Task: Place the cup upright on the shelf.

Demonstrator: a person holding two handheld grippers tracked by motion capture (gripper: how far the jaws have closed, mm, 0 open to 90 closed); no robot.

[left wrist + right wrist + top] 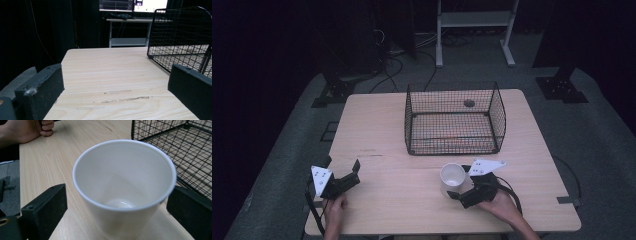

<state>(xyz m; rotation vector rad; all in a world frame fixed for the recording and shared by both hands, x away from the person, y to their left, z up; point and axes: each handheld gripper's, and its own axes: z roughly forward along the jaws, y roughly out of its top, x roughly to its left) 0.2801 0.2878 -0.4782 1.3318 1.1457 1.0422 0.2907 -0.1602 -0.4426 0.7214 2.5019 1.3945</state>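
Now the right gripper [460, 186] is sitting around a white cup [453, 178] — jaws spread wide on either side, not touching it. Upright and empty, the cup is standing on the table [377, 135] just before the wire basket [454, 119]. Meanwhile the left gripper [343, 168] is resting near the table's left edge — jaws apart, holding nothing.

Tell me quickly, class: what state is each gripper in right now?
Left gripper: open, nothing between its jaws.
Right gripper: open, jaws either side of the white cup, not gripping it.
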